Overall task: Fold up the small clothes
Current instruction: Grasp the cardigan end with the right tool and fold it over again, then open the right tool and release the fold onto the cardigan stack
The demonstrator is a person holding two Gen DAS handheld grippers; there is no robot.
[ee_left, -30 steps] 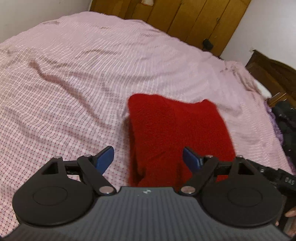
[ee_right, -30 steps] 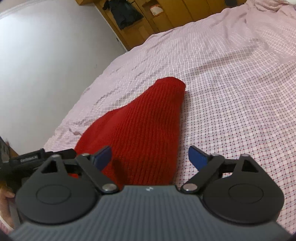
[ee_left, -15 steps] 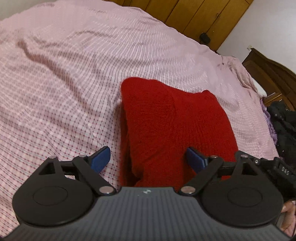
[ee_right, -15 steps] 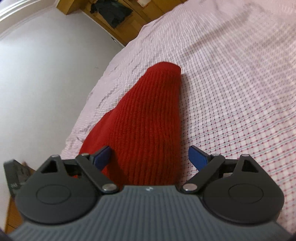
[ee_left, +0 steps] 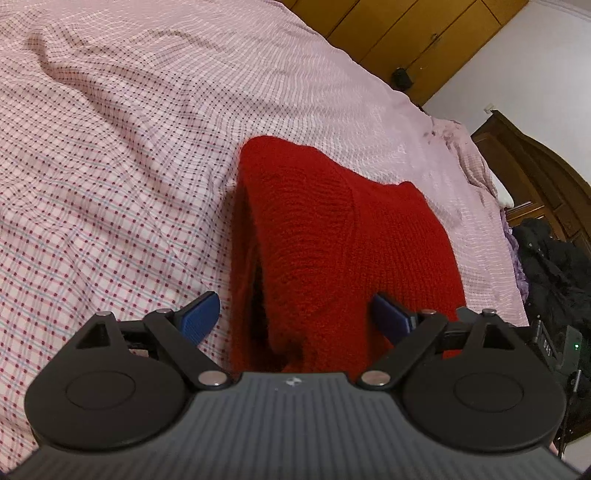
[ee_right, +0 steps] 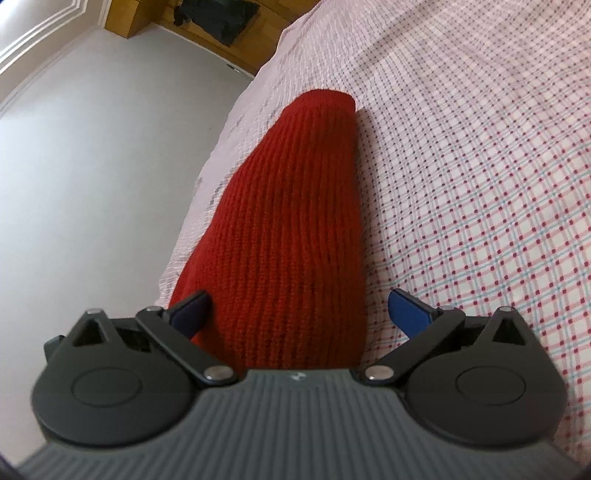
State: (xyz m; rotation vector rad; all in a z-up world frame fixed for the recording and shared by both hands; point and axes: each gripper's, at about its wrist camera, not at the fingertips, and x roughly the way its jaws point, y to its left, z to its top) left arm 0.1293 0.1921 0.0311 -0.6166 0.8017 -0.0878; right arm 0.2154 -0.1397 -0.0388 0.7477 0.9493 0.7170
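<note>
A red knitted garment (ee_left: 343, 236) lies folded on the pink checked bedsheet (ee_left: 110, 155), near the bed's edge. My left gripper (ee_left: 295, 317) is open, its blue fingertips spread on either side of the garment's near layered edge, close above it. In the right wrist view the same red garment (ee_right: 291, 229) stretches away from me. My right gripper (ee_right: 299, 314) is open and straddles its near end. The garment's near edge is hidden behind both gripper bodies.
Wooden wardrobe doors (ee_left: 406, 33) stand beyond the bed. A dark wooden headboard (ee_left: 535, 162) and dark clothing (ee_left: 554, 266) lie to the right. In the right wrist view the bed's edge drops to a grey floor (ee_right: 92, 166) on the left.
Both grippers have moved closer to and lower over the red garment, which fills more of each view. Both stay open. The garment has not visibly shifted.
</note>
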